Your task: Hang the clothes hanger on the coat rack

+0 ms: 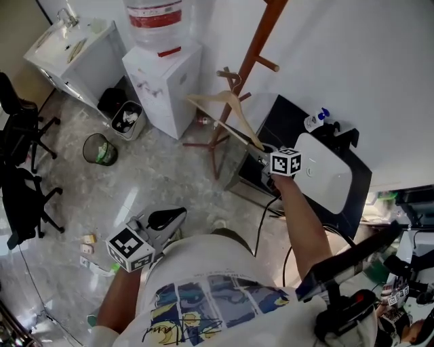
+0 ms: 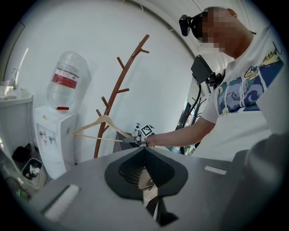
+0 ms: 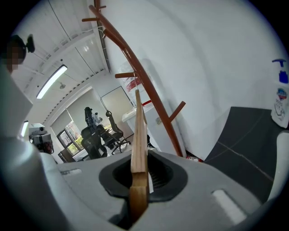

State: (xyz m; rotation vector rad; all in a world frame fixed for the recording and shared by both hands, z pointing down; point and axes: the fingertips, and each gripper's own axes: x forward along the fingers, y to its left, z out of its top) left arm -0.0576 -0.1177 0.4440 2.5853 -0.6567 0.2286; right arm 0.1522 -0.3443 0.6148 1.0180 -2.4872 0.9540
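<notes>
While the person stands on a pale, glossy stone floor (image 1: 159, 179) in a white-walled corner of an office, the right gripper (image 3: 138, 185) is clamped narrowly on one end of the wooden hanger (image 3: 138, 144), whose arm runs straight out from between the jaws. The hanger is held in the air beside the brown coat rack (image 1: 251, 57), its apex and hook close against the slanted trunk near a low peg; no view settles whether the hook rests on that peg. The rack stands on the floor against the wall (image 1: 352, 54), between a white water dispenser (image 1: 169, 88) topped by a clear bottle (image 1: 154, 17) and a dark table (image 1: 288, 118). The table carries a flat white device (image 1: 324, 173) and a spray bottle (image 1: 316, 120) at its wall edge. Left of the dispenser in the head view are a sink cabinet (image 1: 81, 57), a square bin (image 1: 126, 116) with rubbish in it and a round bin (image 1: 100, 149). Black office chairs (image 1: 17, 129) occupy the left edge of that view. The left gripper (image 2: 144, 152) is low at the person's side, well apart from the rack, its jaws brought together at the tips with nothing between them; it points toward the rack, the hanger and the outstretched right arm.
</notes>
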